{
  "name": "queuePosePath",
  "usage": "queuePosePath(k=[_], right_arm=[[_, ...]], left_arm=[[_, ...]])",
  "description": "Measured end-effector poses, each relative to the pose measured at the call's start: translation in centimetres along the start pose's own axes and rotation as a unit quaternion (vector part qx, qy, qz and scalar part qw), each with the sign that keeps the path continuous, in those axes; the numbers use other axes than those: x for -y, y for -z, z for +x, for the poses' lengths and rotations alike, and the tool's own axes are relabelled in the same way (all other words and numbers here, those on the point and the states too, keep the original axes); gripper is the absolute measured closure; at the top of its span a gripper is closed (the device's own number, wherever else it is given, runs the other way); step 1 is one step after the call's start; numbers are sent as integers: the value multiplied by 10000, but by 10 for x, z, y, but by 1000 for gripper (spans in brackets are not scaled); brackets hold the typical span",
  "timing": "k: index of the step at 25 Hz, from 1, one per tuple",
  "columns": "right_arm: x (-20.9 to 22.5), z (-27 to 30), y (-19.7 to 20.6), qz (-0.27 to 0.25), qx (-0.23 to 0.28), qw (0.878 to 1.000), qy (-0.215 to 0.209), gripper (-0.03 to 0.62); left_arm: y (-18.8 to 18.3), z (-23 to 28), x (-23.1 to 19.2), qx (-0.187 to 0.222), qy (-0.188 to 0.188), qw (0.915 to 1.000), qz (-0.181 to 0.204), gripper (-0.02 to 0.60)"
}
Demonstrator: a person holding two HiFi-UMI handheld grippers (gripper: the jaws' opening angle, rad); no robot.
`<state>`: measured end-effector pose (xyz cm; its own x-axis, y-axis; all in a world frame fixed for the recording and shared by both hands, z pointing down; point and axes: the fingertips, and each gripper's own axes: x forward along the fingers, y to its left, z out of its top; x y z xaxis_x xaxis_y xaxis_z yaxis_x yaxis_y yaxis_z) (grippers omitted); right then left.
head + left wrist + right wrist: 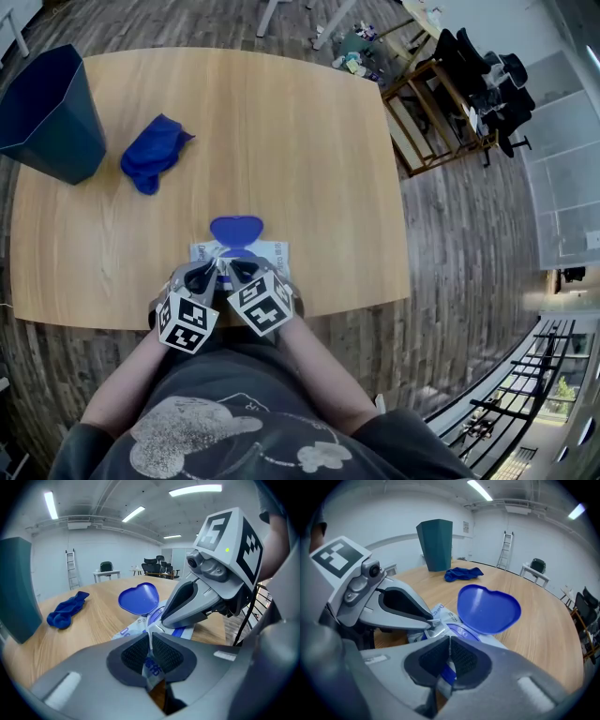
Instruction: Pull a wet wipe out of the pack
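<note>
The wipe pack (270,251) lies at the surface's (309,141) 6 o'clock edge, blue lid (235,230) flipped open toward 12 o'clock; no wipe is out yet; the left gripper (201,277) and right gripper (246,271) both have jaws pinched on the pack's near wrapper; next, probably, one lets go and pinches the wipe at the opening.

At the wooden table's (309,141) near edge, the left gripper (212,272) and right gripper (236,270) sat side by side over the wet wipe pack (272,251), whose blue heart-shaped lid (236,230) stood open. Farther off, a blue cloth (153,152) lay beside a dark teal bin (52,117).
</note>
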<state>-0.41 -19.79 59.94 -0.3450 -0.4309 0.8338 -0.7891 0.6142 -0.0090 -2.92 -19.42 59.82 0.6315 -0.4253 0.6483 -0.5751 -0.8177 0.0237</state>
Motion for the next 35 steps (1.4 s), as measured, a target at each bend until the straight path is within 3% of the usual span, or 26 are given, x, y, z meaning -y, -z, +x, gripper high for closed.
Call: queuePosePath(k=[8, 19, 26, 35], right_arm=[[-4, -22, -15, 210, 264, 9994, 68, 591], [16, -74, -24, 541, 794, 9929, 696, 592], [27, -112, -19, 412, 1441, 9853, 816, 592], [31, -169, 12, 260, 2023, 9762, 739, 592]], left_arm=[[0, -1, -1, 68, 44, 10000, 51, 534], [-4, -3, -5, 229, 9, 9997, -15, 523], [-14, -21, -13, 669, -577, 9961, -87, 465], [-32, -68, 15, 1084, -1510, 9812, -510, 457]])
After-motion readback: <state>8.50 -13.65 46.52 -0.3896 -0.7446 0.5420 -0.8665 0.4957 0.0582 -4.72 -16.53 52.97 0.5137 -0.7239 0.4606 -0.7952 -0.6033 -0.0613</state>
